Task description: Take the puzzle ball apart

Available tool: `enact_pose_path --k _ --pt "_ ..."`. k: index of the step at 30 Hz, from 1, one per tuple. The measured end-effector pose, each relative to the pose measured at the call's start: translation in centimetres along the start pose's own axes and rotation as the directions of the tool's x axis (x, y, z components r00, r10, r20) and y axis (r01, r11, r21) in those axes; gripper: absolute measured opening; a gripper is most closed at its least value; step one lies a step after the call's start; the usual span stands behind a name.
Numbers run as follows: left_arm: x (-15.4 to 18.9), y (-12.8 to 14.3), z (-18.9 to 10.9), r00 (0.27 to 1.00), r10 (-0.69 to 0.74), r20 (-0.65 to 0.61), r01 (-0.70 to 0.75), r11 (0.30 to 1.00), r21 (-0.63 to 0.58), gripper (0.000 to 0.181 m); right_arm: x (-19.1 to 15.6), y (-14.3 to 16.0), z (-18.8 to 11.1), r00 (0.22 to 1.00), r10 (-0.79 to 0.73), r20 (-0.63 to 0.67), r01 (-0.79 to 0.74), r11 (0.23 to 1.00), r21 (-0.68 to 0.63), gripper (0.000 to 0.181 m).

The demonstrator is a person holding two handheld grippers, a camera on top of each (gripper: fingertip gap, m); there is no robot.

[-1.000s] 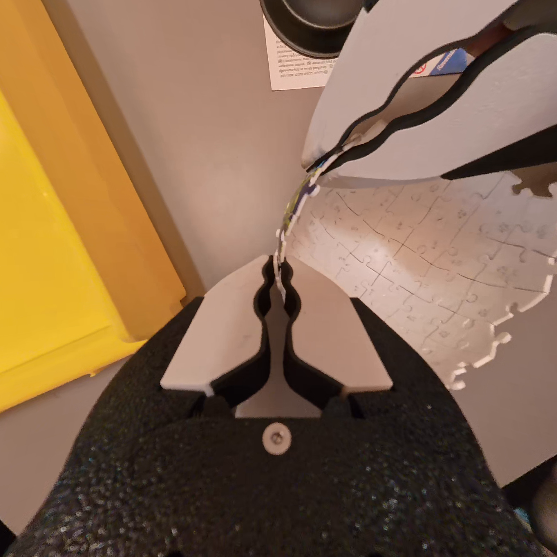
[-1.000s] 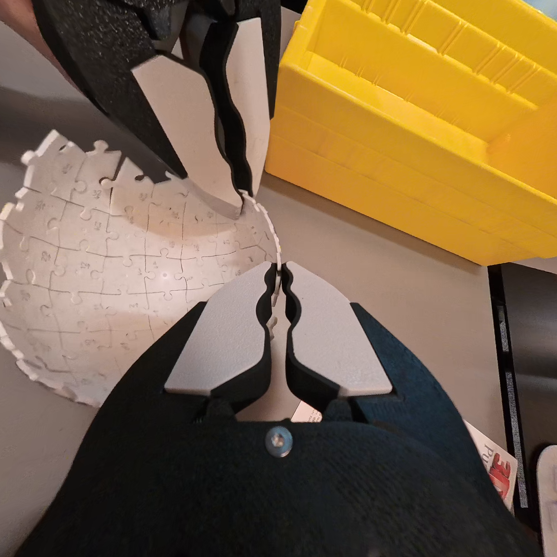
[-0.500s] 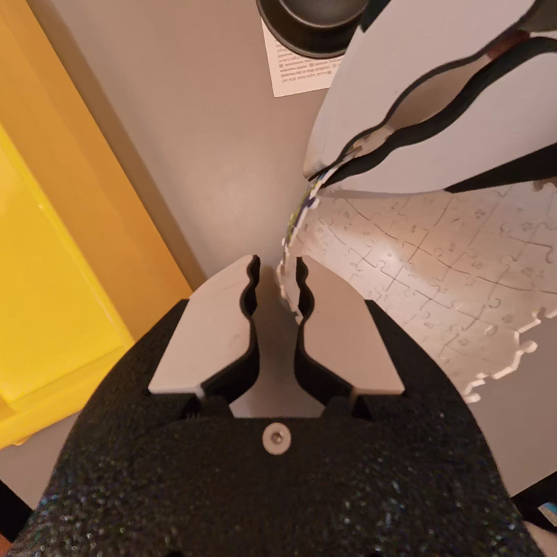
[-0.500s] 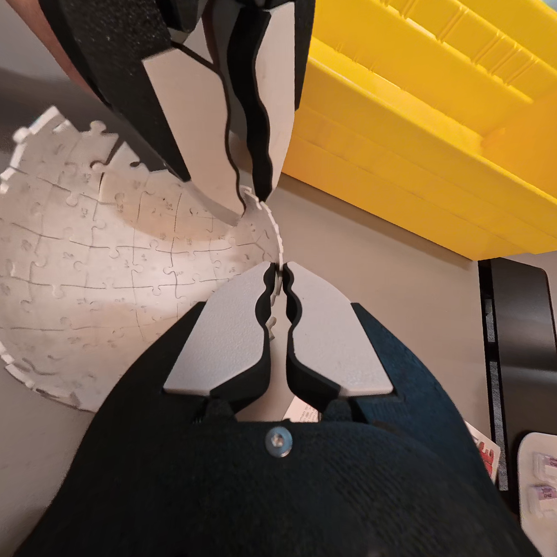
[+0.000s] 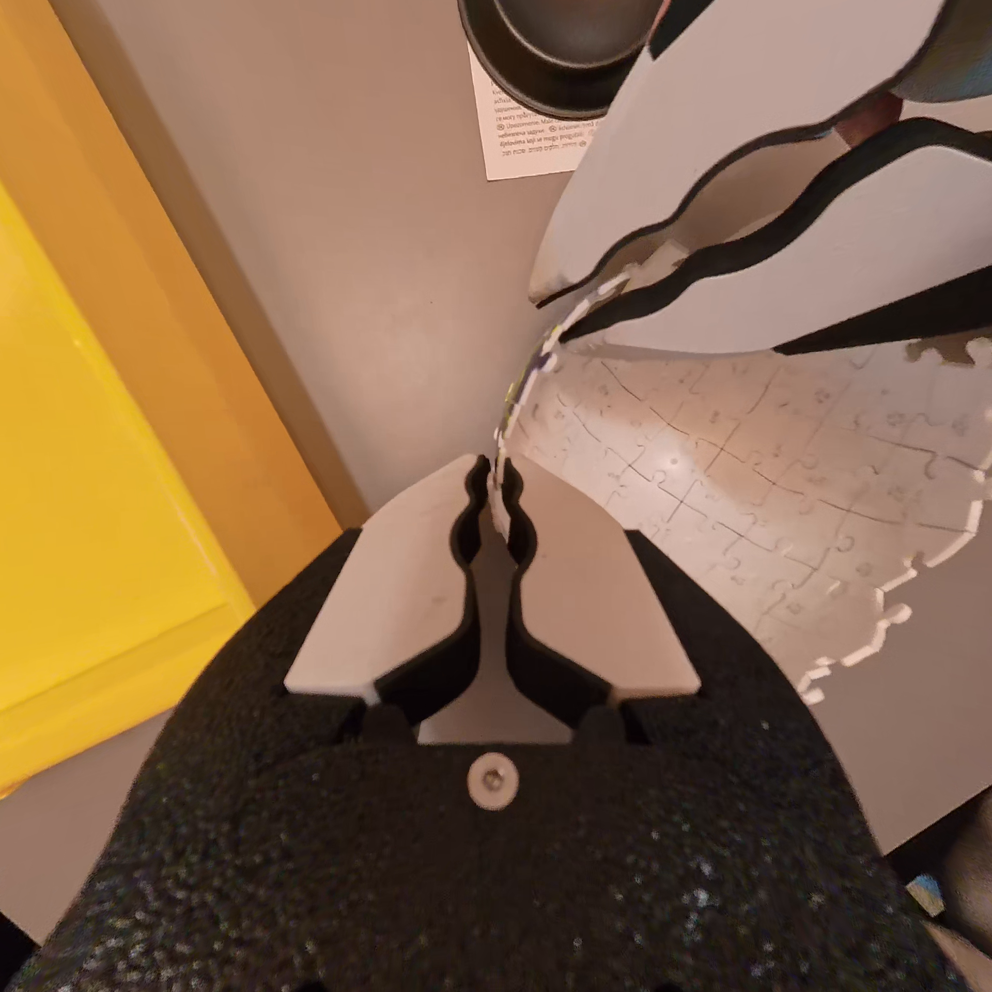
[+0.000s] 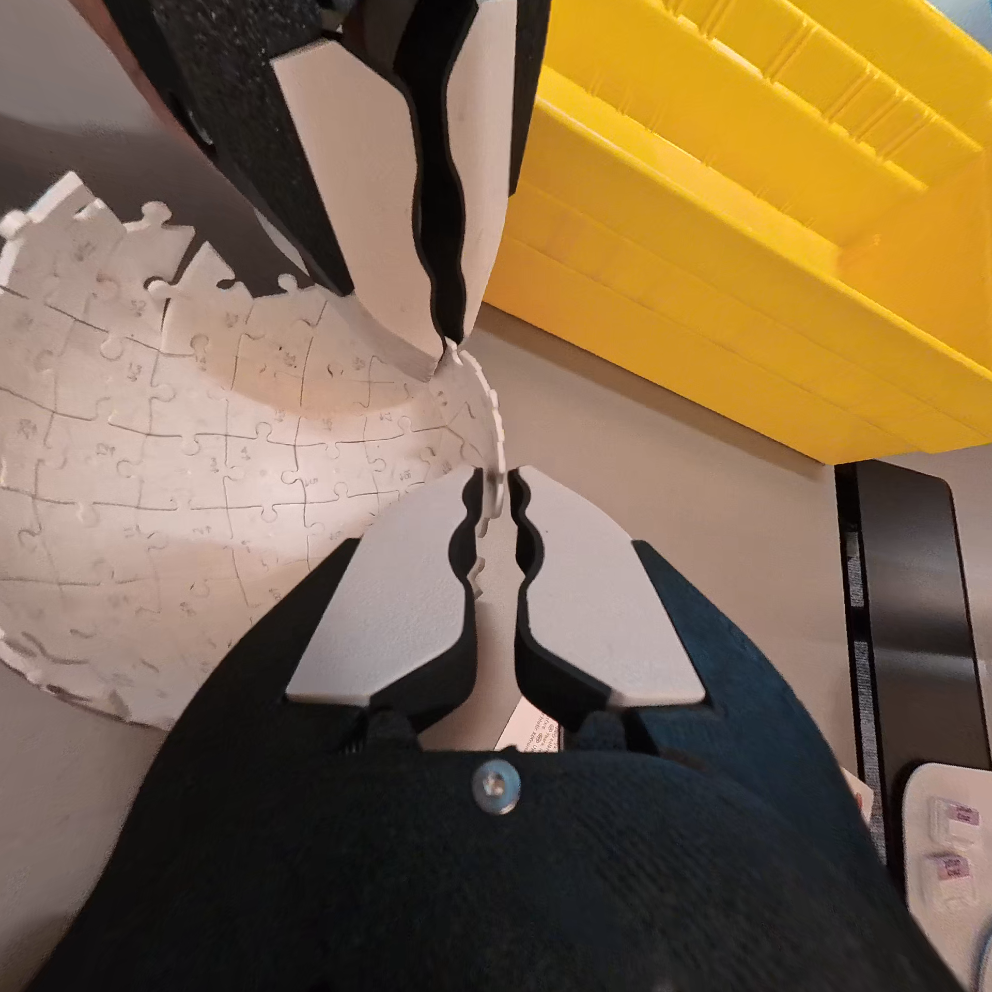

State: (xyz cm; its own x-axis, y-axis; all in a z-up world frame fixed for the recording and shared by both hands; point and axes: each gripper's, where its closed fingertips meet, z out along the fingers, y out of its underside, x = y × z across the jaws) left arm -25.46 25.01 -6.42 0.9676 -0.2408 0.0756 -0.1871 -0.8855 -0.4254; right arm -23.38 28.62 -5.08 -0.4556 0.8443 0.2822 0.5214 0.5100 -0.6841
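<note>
The puzzle ball is a white, bowl-shaped half shell (image 5: 751, 483) of joined pieces, inner side showing, with a jagged rim; it also shows in the right wrist view (image 6: 161, 456). My left gripper (image 5: 496, 472) is shut on the shell's rim. It appears at the top of the right wrist view (image 6: 448, 343), tips pinching the rim. My right gripper (image 6: 494, 483) is shut on the same rim a short way along. It shows at the upper right of the left wrist view (image 5: 569, 316), with a rim piece between its jaws.
A yellow bin (image 5: 80, 429) stands close on the left, also in the right wrist view (image 6: 751, 214). A black round object (image 5: 553, 53) sits on a white leaflet (image 5: 531, 139) on the grey table (image 5: 376, 268). A black device (image 6: 912, 590) and a white tray (image 6: 950, 859) lie at right. Left tips to right tips: about 5 cm.
My left gripper opened half a second ago and has shut again on the rim. The right gripper has kept its hold. The shell has shifted slightly.
</note>
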Motion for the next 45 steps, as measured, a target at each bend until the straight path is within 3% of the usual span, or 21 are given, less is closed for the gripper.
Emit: enact_pose_path --k 11,16,28,35,41,45 --pt "0.1 1.3 0.3 0.998 0.049 -0.033 -0.05 0.998 -0.048 0.011 -0.2 0.2 0.1 1.0 -0.017 0.005 0.017 1.0 -0.015 0.006" --pt "0.2 1.2 0.3 0.999 0.025 -0.036 -0.026 0.999 -0.037 0.012 -0.3 0.3 -0.1 0.999 -0.036 0.015 0.036 0.999 -0.02 0.014" --pt "0.4 1.5 0.1 0.999 0.007 -0.034 -0.009 0.999 -0.042 0.014 -0.2 -1.3 -3.0 0.996 0.022 0.083 -0.034 0.989 0.147 0.032" --pt "0.7 2.0 0.3 0.999 0.015 -0.04 -0.018 0.998 -0.06 0.013 -1.2 -0.8 -1.9 0.99 0.045 0.131 -0.058 0.994 0.097 0.027" --pt "1.0 1.8 0.6 0.998 0.05 -0.043 -0.053 0.997 -0.064 0.007 -0.9 -0.7 -1.3 0.996 0.023 0.089 -0.029 0.997 0.068 0.011" --pt "1.0 1.7 0.6 0.997 0.055 -0.056 -0.058 0.997 -0.055 0.006 -1.1 -0.7 -1.3 0.996 -0.01 0.085 0.006 0.999 0.041 0.01"
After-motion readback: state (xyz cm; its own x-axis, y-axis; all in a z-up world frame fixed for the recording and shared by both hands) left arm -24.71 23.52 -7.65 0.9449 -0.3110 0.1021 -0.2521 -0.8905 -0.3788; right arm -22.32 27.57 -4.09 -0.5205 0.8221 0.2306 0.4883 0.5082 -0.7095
